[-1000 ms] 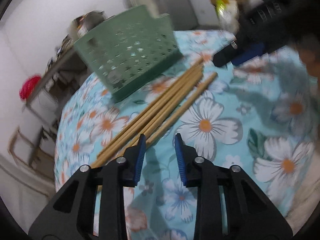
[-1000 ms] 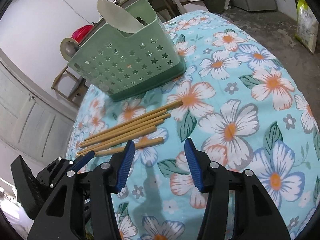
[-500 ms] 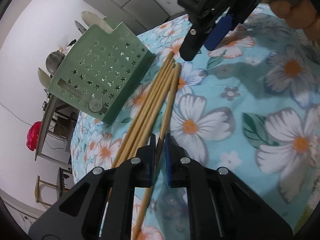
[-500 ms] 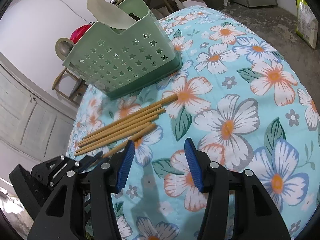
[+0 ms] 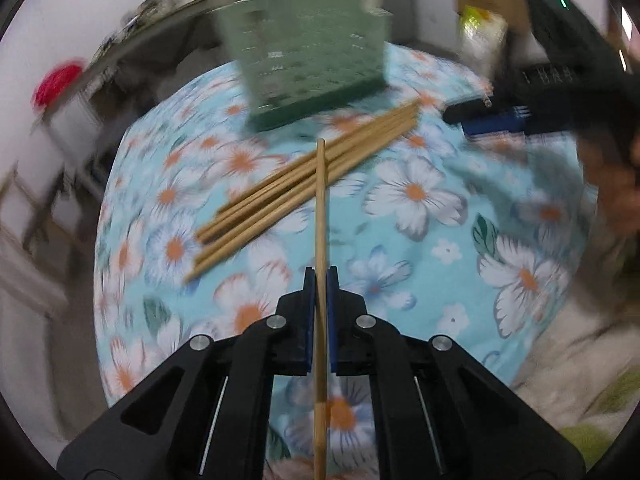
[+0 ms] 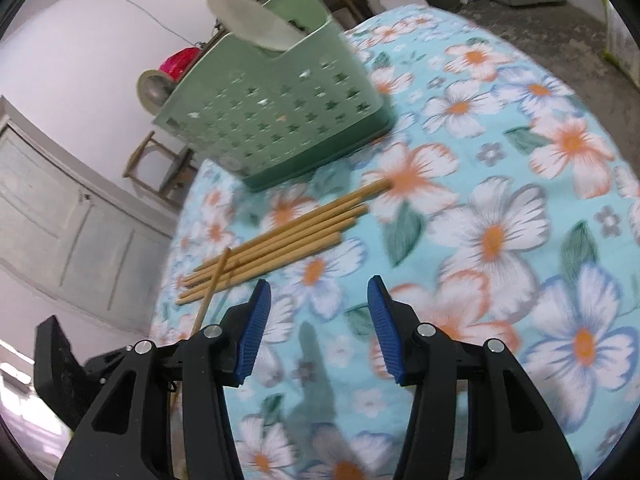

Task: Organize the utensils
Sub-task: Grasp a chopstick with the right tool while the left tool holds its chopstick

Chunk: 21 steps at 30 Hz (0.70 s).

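Your left gripper (image 5: 320, 276) is clenched on one chopstick (image 5: 320, 208) — pads pinching it partway along its length, the stick running straight out along the fingers toward twelve o'clock in the left wrist view, with its back end trailing toward six between the gripper's arms. Its far tip hangs over the bundle of chopsticks (image 5: 304, 188) that lies flat on the floral tablecloth (image 5: 416, 200).

Now the relation that matters: the green basket (image 5: 308, 60) sits dead ahead at twelve, just beyond the bundle, and your held stick already points at it. The bundle's long axis runs eight to two, so your stick crosses it at an angle. To my eye the coming move is up and forward, then tipping the stick toward upright so it drops in through the basket's open top — the view is blurred, so I can't tell which compartment is free.

Your right gripper (image 6: 316, 332) hangs with its jaws apart and nothing between them, above the cloth. From there the bundle lies at eleven, the basket beyond it at about twelve, a pale flat utensil (image 6: 256, 24) already standing in it. Your left hand is the one loaded and lined up — the right looks nearer the bundle's thick ends for a next pick.
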Motion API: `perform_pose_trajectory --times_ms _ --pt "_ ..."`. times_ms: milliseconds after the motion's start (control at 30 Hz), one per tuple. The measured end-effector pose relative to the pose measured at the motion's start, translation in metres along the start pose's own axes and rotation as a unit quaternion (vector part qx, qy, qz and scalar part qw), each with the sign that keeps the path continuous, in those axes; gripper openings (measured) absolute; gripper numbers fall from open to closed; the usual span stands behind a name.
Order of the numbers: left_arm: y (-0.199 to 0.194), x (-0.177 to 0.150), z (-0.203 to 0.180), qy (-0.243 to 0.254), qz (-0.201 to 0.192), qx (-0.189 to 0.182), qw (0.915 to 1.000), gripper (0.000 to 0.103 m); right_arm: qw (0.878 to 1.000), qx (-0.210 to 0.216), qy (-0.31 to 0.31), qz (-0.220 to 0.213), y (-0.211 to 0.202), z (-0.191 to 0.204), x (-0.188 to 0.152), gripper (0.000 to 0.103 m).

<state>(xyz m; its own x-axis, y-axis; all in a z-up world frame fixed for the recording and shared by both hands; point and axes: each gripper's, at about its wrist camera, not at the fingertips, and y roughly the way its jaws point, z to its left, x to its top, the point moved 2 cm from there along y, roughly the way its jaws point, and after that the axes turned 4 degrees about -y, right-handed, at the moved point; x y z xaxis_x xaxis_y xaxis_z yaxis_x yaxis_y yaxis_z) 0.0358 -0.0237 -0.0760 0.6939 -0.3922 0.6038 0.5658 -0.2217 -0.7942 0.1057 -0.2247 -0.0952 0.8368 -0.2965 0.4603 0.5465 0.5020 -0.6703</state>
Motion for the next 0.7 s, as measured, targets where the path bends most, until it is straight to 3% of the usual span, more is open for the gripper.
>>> perform_pose_trajectory --times_ms 100,267,333,500,700 --pt "-0.009 -0.004 0.021 -0.071 -0.019 -0.002 0.9973 0.004 0.999 0.029 0.015 0.011 0.009 0.007 0.000 0.043" --pt "-0.015 -0.012 0.057 -0.193 -0.038 -0.019 0.9803 0.004 0.997 0.037 0.066 0.028 0.040 0.005 0.004 0.035" --pt "-0.012 -0.010 0.067 -0.219 -0.038 -0.024 0.9748 0.004 0.994 0.044 0.099 0.026 0.048 -0.001 0.006 0.030" --pt "-0.006 -0.012 0.081 -0.246 -0.043 -0.028 0.9680 0.004 0.987 0.051 0.152 0.011 0.056 -0.007 0.011 0.028" --pt "-0.007 -0.013 0.090 -0.262 -0.056 -0.034 0.9630 0.004 0.980 0.044 0.192 -0.008 0.060 -0.012 0.011 0.017"
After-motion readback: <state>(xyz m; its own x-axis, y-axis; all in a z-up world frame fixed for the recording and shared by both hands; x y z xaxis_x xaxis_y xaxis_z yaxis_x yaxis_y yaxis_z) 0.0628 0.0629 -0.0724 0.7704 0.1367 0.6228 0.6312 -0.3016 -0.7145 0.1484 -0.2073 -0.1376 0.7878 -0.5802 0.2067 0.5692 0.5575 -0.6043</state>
